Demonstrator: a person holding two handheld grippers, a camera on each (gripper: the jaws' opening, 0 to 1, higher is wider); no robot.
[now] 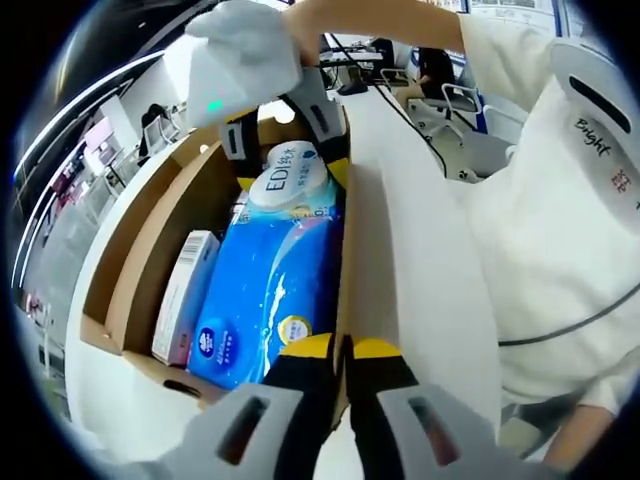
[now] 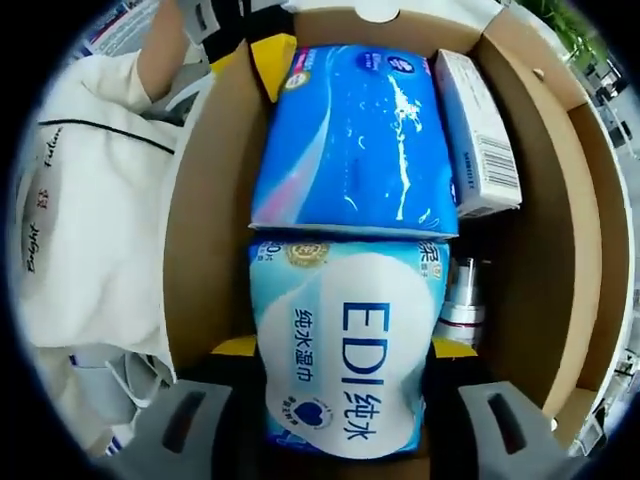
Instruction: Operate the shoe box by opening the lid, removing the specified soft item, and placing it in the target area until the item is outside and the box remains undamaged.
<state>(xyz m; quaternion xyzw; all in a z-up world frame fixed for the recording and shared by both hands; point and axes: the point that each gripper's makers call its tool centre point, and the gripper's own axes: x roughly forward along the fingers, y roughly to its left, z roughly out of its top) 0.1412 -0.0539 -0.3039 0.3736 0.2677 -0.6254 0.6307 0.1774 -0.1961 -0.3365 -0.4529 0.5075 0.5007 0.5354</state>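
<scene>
Claw jaws of the left gripper (image 1: pixel 340 375) are pinched nearly together on the shoe box (image 1: pixel 150 225) wall in the left gripper view; the lid is already open. The right gripper (image 1: pixel 285 125) is seen at the far end over the EDI wet-wipe pack (image 1: pixel 290 180).

In the right gripper view, the right gripper (image 2: pixel 340 400) is closed around the EDI wet-wipe pack (image 2: pixel 345 350), beside a blue tissue pack (image 2: pixel 355 140). Lifting out and placing are judged left.
</scene>
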